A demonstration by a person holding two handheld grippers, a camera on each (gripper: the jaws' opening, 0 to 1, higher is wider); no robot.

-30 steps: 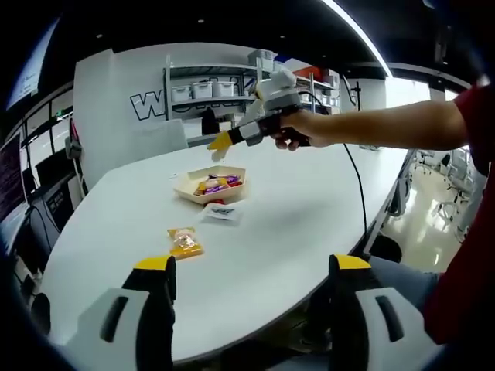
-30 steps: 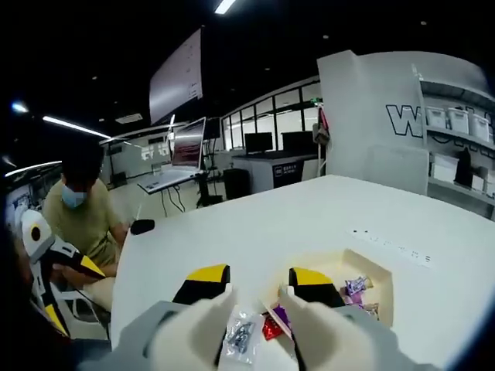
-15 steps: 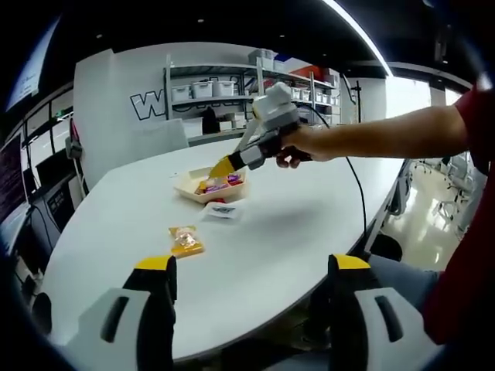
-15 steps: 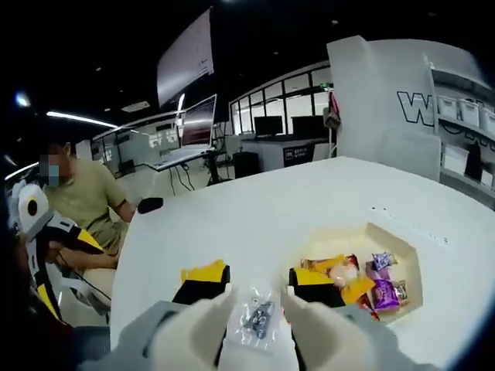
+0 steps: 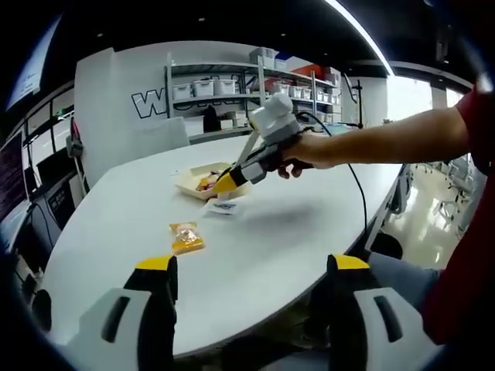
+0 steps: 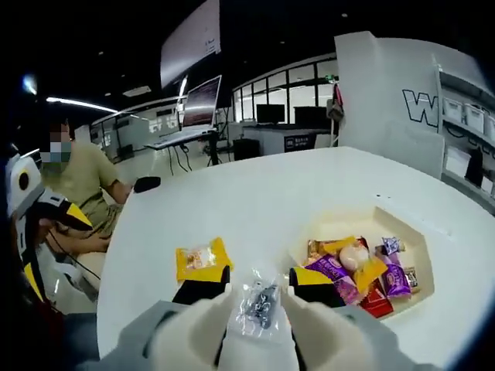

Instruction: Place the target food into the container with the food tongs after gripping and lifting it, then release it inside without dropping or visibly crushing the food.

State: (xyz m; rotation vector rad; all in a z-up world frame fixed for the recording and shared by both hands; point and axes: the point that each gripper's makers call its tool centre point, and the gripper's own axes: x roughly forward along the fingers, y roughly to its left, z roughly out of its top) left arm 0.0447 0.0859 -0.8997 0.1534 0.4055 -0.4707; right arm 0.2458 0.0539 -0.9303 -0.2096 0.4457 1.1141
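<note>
A shallow cream tray (image 6: 418, 249) holds several wrapped sweets (image 6: 346, 264); it also sits mid-table in the left gripper view (image 5: 188, 182). A clear packet (image 6: 259, 304) with dark contents lies on the white table, seen in the gap between my right gripper's (image 6: 259, 281) open jaws. From the left gripper view, a hand holds that right gripper (image 5: 228, 182) tilted down, tips just above the clear packet (image 5: 224, 207) and beside the tray. A yellow packet (image 5: 186, 237) (image 6: 203, 257) lies nearer the table edge. My left gripper (image 5: 253, 269) hangs wide open over the near edge, holding nothing.
The white oval table (image 5: 302, 224) has bare surface to the right of the packets. A seated person in a tan shirt (image 6: 77, 182) is past the far table edge. Shelves with bins (image 5: 213, 86) line the back wall. A cable (image 5: 357, 193) trails off the right gripper.
The right gripper has come down from above the tray to just over the clear packet. Tray and yellow packet have slid further into its view. The left gripper has stayed put.
</note>
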